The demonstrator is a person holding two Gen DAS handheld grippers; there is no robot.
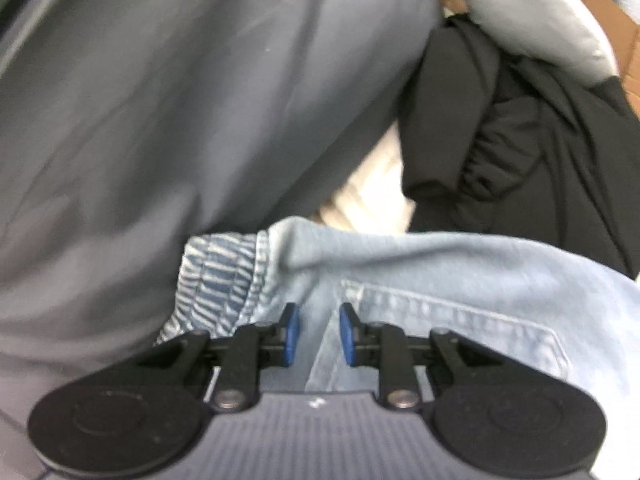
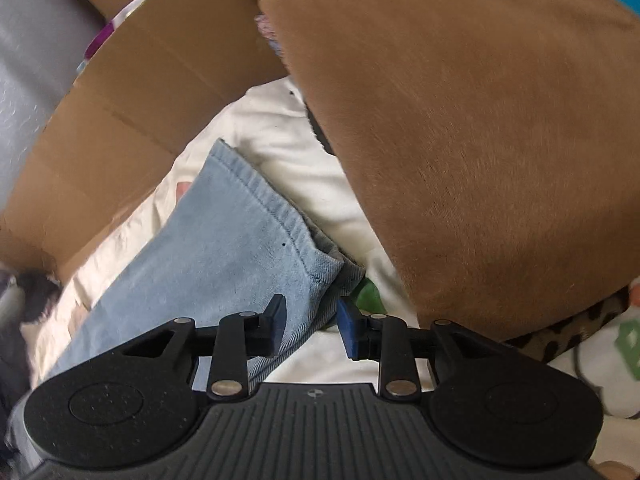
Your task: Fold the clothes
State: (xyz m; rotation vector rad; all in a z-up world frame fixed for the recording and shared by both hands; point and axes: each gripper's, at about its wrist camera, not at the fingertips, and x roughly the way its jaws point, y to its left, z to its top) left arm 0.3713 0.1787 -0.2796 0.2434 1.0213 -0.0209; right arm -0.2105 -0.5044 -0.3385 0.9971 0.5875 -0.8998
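Observation:
Light blue jeans [image 1: 420,276] lie under my left gripper [image 1: 319,334], with the elastic waistband [image 1: 216,280] just left of the fingers and a back pocket [image 1: 472,320] to the right. The left jaws stand a little apart over the denim near the waist, gripping nothing that I can see. In the right wrist view a jeans leg with its hem [image 2: 240,232] lies on a white sheet [image 2: 280,136]. My right gripper [image 2: 310,326] is open, its jaws either side of the hem corner.
A grey garment [image 1: 180,100] fills the left view's left side, a black garment [image 1: 520,152] and a pale grey one [image 1: 528,12] lie at right. A brown cushion [image 2: 480,120] and a cardboard box [image 2: 140,112] flank the jeans leg.

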